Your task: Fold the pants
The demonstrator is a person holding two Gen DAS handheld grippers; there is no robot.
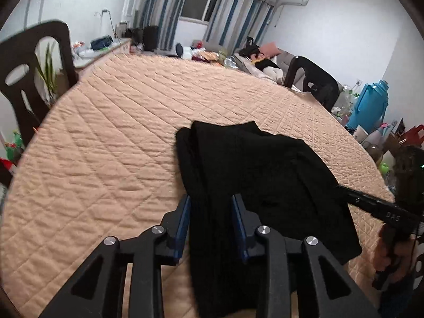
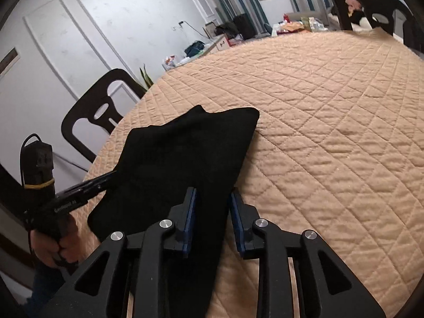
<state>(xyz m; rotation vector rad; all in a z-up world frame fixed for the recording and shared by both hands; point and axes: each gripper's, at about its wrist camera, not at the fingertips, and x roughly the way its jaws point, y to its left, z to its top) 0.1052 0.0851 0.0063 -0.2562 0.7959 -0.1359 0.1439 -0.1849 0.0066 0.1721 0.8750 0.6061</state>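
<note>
Pants: black pants (image 1: 254,175), lower centre of both views, lying on the peach quilted table (image 1: 111,137).
Left gripper (image 1: 210,225): fingers narrow, fabric passing between the blue pads; grip cannot be told.
Right gripper (image 2: 212,220): fingers narrow, fabric between them against the left pad, gap at right.

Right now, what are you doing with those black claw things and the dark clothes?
A person is folding a pair of black pants on a table with a quilted peach cover, holding a claw tool in each hand. The left claw has one part of the pants running between its blue pads, and the right claw has another part between its pads. The pants lie bunched and partly folded near the table's edge, not yet a neat stack.
</note>
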